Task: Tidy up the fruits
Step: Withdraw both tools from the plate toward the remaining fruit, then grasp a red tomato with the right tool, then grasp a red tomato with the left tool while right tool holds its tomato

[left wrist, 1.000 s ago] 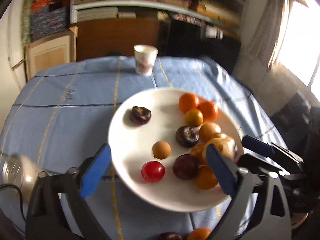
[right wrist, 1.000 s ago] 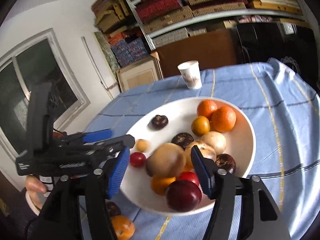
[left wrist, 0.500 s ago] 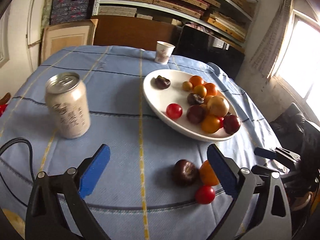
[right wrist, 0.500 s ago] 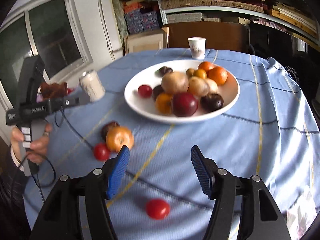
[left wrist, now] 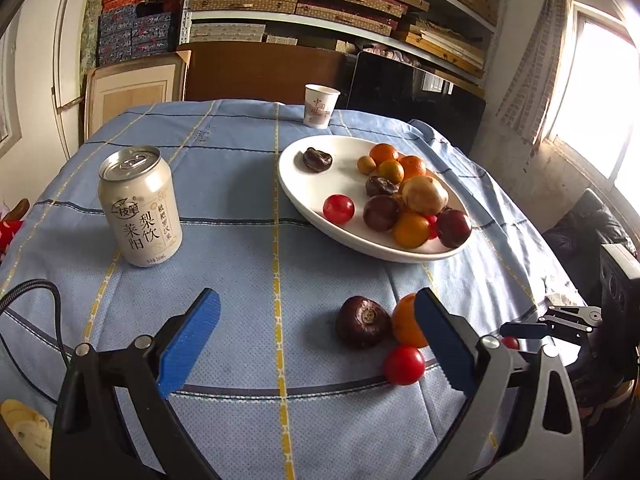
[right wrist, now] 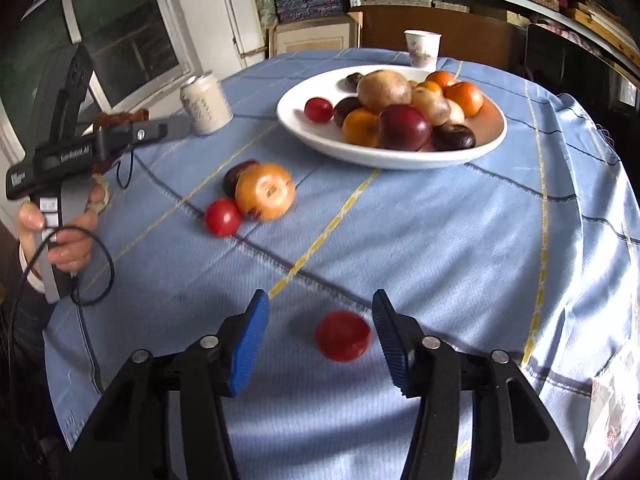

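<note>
Between the closing right gripper's pads: 1 untouched red fruit.

We are facing shelves holding stacked flat boxes, perhaps books; daylight is pouring through a curtained window on the right, washing out the plaster wall.

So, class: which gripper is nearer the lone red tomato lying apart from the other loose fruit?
Right. The right gripper straddles the tomato, jaws closing; the left gripper is off beside the orange.
</note>
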{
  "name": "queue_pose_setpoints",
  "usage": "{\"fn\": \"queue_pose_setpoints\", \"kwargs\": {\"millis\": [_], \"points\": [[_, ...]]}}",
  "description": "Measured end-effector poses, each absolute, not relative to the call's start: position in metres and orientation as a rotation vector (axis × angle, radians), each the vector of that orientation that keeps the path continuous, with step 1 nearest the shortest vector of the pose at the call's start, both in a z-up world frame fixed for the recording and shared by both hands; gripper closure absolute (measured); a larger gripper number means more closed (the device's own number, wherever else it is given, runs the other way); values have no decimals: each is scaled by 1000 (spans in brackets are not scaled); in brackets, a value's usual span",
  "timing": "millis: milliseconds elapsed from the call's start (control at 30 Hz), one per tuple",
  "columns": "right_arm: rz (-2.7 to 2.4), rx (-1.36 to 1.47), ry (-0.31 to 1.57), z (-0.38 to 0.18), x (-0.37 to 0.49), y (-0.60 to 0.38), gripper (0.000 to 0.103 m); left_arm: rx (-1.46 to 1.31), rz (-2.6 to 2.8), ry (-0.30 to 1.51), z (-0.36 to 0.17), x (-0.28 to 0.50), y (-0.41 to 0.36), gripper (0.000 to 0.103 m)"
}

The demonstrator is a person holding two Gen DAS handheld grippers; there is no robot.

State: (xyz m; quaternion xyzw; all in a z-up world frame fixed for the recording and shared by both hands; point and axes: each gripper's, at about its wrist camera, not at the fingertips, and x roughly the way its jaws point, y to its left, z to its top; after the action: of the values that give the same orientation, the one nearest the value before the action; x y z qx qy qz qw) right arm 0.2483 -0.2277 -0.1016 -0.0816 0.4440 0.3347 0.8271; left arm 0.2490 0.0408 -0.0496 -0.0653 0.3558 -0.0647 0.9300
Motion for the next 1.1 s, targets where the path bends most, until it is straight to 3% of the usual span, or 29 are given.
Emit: {"fn": "queue_pose_setpoints", "kwargs": {"millis": [300, 433, 667, 733, 833, 1100], "points": [[686, -185, 953, -106, 253, -230, 60, -150, -141, 743, -52, 247, 42, 7], [679, -170, 948, -105, 255, -234, 76, -150, -146, 754, -54, 246, 41, 7], [707, -38, 902, -94, 260, -248, 76, -28, -347, 825, -67, 236, 3, 8], [704, -25, 906, -94, 262, -249, 76, 26, -387, 826, -71, 230, -9, 27], [676, -33, 918, -97, 264, -249, 76, 21, -450, 863, -77, 230, -17, 44], [675, -38, 910, -96, 263, -248, 76, -7, -417, 902, -84, 244, -17, 56]]}}
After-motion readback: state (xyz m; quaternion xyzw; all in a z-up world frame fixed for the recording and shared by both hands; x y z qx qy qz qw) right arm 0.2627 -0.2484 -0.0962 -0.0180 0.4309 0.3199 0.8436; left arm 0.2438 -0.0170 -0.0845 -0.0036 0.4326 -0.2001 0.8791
